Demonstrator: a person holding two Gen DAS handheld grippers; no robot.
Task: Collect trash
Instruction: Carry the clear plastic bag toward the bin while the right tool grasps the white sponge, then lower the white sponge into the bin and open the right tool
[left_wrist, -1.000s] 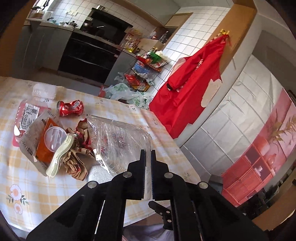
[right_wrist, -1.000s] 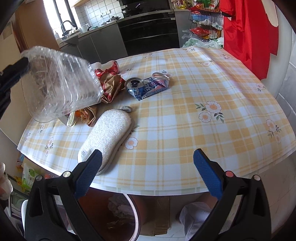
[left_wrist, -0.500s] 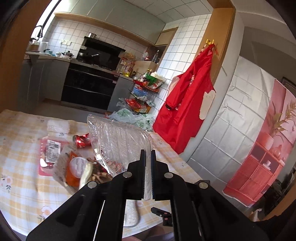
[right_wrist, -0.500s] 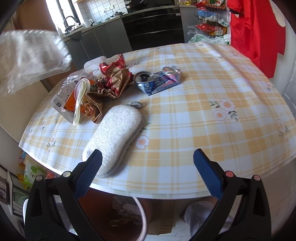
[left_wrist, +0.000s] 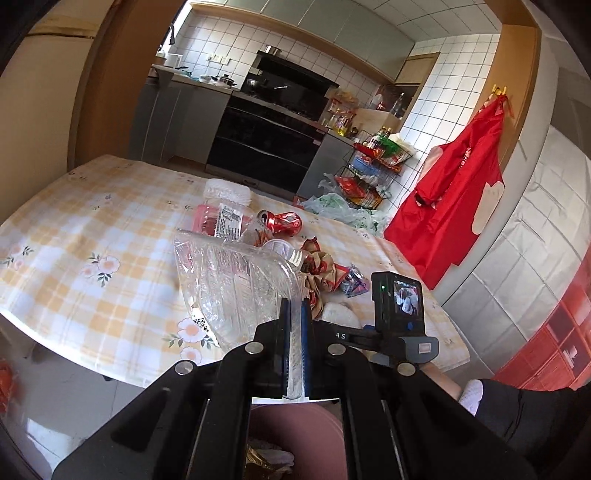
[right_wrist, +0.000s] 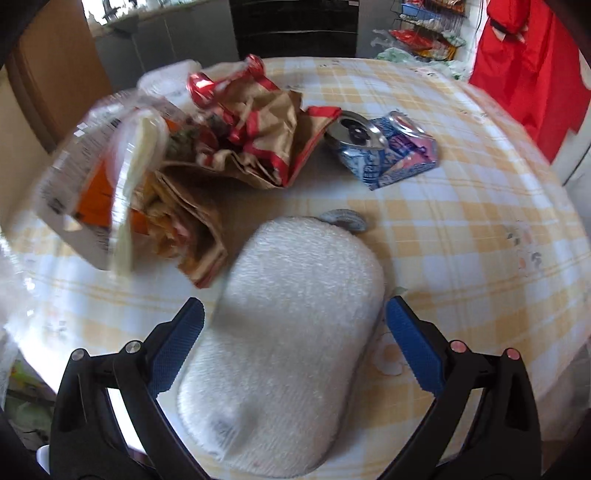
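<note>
Trash covers the far side of the checked tablecloth (left_wrist: 92, 236), and one piece is already up: a clear plastic clamshell container (left_wrist: 236, 280), pinched by its edge in the left gripper (left_wrist: 293, 339), whose jaws are pressed nearly together on the thin plastic. It hangs in the lower centre of the left wrist view, out past the table edge, with a brownish bin (left_wrist: 295, 443) showing at the bottom of the frame right under the fingers. So the step in hand looks like carrying this piece to the bin; the next move would be to bring it fully over the opening and part the jaws so it drops in.

In the right wrist view the right gripper (right_wrist: 295, 332) stands wide open with nothing held, its blue pads either side of a white fluffy slipper-like pad (right_wrist: 291, 325) lying in the lower centre. Whether the pads touch it I cannot tell. Closing on it would call for a slightly lower reach.

Beyond lie crumpled brown paper wrappers (right_wrist: 258, 147), a crushed blue can (right_wrist: 384, 147) at upper right, and a crushed red can (left_wrist: 284, 221).
</note>
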